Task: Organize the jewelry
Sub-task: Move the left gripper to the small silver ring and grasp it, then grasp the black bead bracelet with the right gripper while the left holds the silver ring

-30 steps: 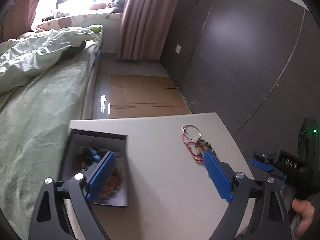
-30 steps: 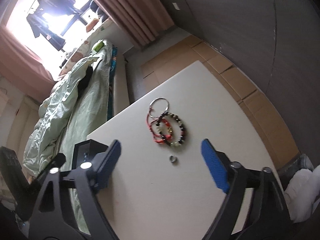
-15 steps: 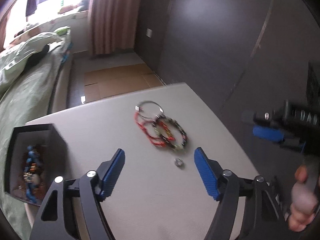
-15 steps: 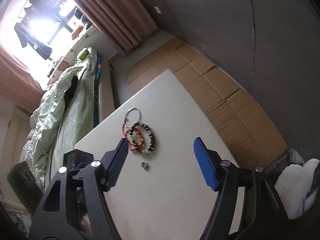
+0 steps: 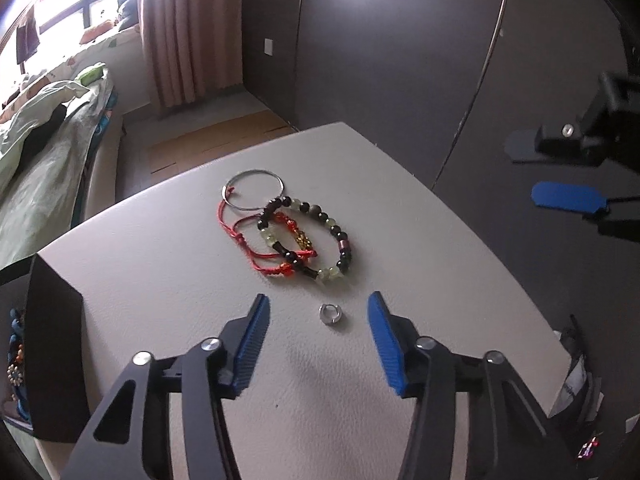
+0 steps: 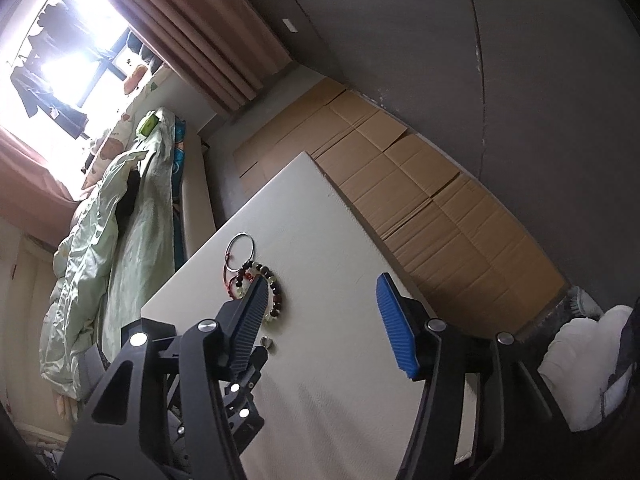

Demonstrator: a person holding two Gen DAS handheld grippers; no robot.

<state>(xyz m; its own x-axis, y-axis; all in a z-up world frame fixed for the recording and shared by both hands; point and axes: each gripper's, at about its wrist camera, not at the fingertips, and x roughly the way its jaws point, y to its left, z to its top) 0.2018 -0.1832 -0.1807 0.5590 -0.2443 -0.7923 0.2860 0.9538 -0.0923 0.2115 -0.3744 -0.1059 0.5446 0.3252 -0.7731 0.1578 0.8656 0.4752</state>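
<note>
A small silver ring (image 5: pixel 331 314) lies on the white table (image 5: pixel 160 264), between the open jaws of my left gripper (image 5: pixel 318 312), which is empty and just above it. Beyond it lie a beaded bracelet (image 5: pixel 340 236), a red cord bracelet (image 5: pixel 256 244) and a silver bangle (image 5: pixel 253 188). A black jewelry box (image 5: pixel 48 344) with beads inside stands at the table's left edge. My right gripper (image 6: pixel 322 296) is open and empty, held high over the table; its left finger covers part of the beaded bracelet (image 6: pixel 276 292). The ring (image 6: pixel 267 343) shows beside that finger.
A bed with a green quilt (image 6: pixel 120 216) runs along the table's left side. Flattened cardboard (image 6: pixel 420 200) covers the floor beyond the table. Dark wardrobe doors (image 5: pixel 400 60) stand to the right. White bags (image 6: pixel 580 352) lie by the table's right corner.
My left gripper swung right from over the box and moved forward, so the ring now sits between its jaws. My right gripper rose and drew back to the right.
</note>
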